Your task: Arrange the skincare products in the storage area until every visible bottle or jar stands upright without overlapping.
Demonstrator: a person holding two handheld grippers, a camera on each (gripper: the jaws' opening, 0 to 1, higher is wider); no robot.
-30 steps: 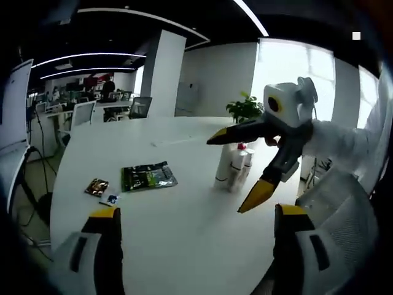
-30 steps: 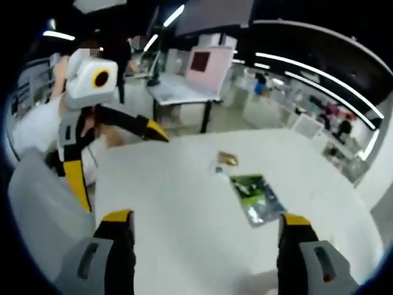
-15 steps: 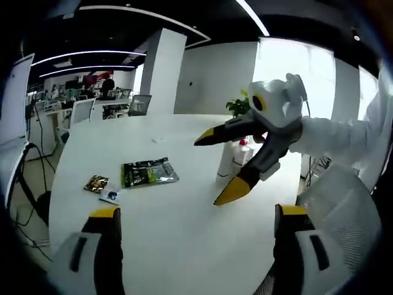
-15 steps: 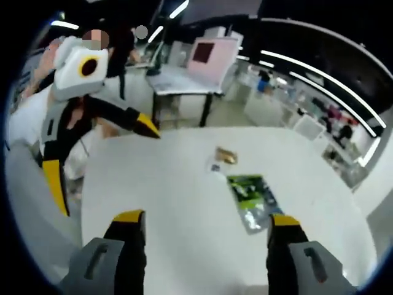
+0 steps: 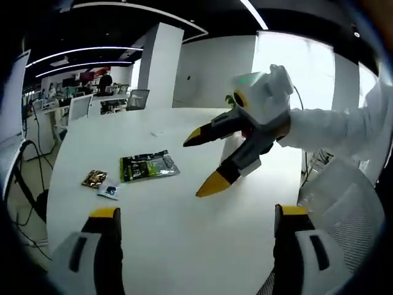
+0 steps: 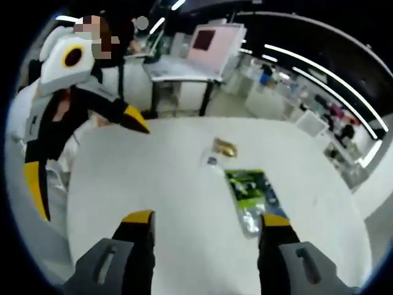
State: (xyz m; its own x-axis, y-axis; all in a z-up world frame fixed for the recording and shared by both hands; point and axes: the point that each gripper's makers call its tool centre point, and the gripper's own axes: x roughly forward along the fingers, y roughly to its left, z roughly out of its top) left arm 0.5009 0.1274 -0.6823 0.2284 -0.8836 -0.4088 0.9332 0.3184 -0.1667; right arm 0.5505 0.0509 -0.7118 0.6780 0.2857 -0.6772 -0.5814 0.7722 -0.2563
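A green foil packet (image 5: pixel 148 167) is seen lying flat on the white round table (image 5: pixel 184 239), with a small gold sachet (image 5: pixel 93 178) and a tiny blue-and-white sachet (image 5: pixel 109 192) just beside it. Office desks and a white pillar (image 5: pixel 155 67) are seen behind.

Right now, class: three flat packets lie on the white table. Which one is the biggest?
The green packet is the biggest. The brown packet and the tiny blue-and-white packet beside it are both much smaller.

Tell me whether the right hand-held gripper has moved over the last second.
Yes. In the left gripper view, the right hand-held gripper has swung left, toward the green packet on the table.
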